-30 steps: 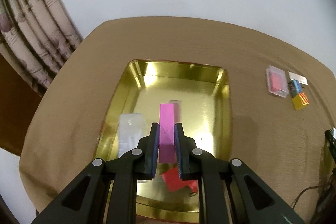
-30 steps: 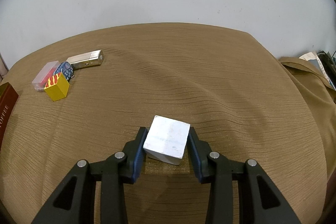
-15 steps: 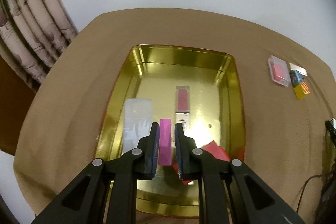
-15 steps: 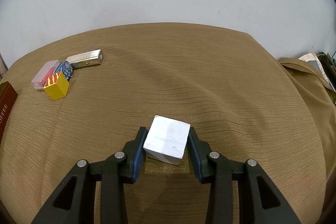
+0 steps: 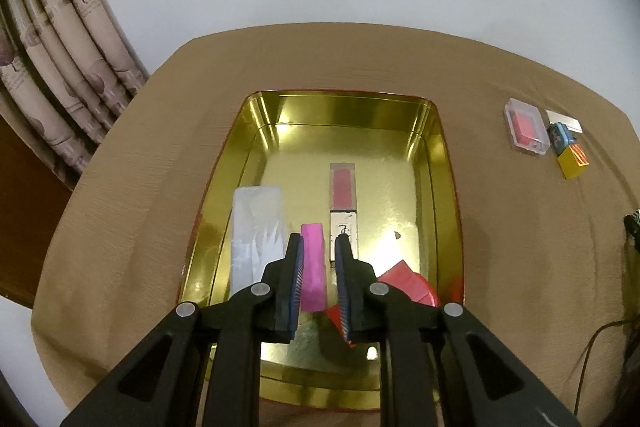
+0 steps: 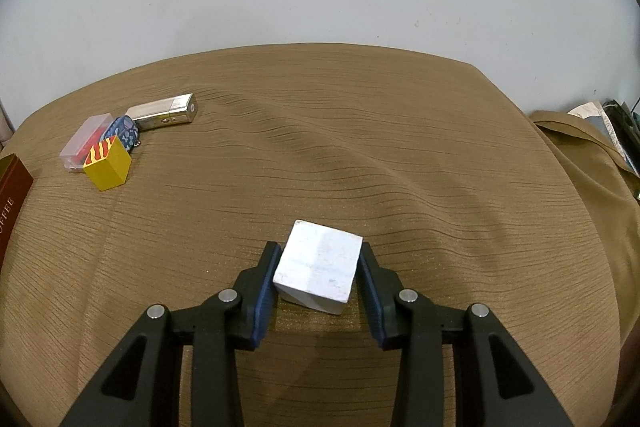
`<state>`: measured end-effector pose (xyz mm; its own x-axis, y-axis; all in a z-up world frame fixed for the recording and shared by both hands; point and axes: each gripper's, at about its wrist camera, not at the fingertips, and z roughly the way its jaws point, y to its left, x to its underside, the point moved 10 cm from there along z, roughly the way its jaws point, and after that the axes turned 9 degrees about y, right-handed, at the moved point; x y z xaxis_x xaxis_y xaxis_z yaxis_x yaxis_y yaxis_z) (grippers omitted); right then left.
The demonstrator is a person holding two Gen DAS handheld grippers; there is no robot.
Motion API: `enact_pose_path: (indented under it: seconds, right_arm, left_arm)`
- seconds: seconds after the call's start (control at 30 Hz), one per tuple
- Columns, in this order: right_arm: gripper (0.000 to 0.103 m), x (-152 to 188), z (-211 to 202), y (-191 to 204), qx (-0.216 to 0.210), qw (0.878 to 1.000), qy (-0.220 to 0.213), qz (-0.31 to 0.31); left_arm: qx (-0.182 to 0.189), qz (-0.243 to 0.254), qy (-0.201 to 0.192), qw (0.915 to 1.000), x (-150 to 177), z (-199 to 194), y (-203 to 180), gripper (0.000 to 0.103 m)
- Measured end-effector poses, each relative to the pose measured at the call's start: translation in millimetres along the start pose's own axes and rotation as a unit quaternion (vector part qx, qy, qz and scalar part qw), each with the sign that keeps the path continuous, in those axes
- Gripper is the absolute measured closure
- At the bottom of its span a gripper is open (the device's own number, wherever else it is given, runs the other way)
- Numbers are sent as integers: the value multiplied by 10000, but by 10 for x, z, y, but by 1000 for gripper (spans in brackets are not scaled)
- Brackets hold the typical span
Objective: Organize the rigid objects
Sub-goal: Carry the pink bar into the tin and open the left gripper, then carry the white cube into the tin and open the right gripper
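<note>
A gold tray lies on the brown tablecloth. In it are a pink block, a clear plastic box, a lipstick tube and a red piece. My left gripper hovers over the tray, its jaws open with a gap on the right of the pink block lying between them. My right gripper is shut on a white cube just above the cloth.
A clear case with a red insert, a blue patterned item, a yellow flame block and a silver lighter sit together on the cloth; they also show in the left wrist view. A red-brown box is at the left edge.
My left gripper has opened and let go of the pink block, which now lies in the tray; the gripper has risen and drawn back. The right gripper has not moved.
</note>
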<state>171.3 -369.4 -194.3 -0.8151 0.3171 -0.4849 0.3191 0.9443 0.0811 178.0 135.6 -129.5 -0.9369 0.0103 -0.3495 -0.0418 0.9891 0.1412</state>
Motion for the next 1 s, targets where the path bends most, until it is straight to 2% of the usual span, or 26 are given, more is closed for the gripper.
enact_pose_path:
  seconds: [0.37,0.53,0.83,0.87,0.93,1.0]
  right_arm:
    - [64,-35,39,-27,30,10000,6,-55]
    - [64,-24,15,16,22,10000,7,-58]
    - [64,-12,-1,37,44,10000,8,-59]
    - [64,-14,0,44,57,10000,9,-72]
    - [64,-19,-2,57,85,9999,6,-96]
    - [64,-18,-4,78,97,9999,7,-98]
  left_arm:
    - [-208,-9,-217,9995,81,-118,232,85]
    - [-243,-193,-317,9990,126,-151,423,74]
    - [-91,-606,-296,9977,188,-111,693,63]
    - [-59,-670,-298,9973,186,-114,713,60]
    - [36,-793,-330,9963,176,-134,758,47]
    - [-27,-880,-431,9952,154,-171,823,47]
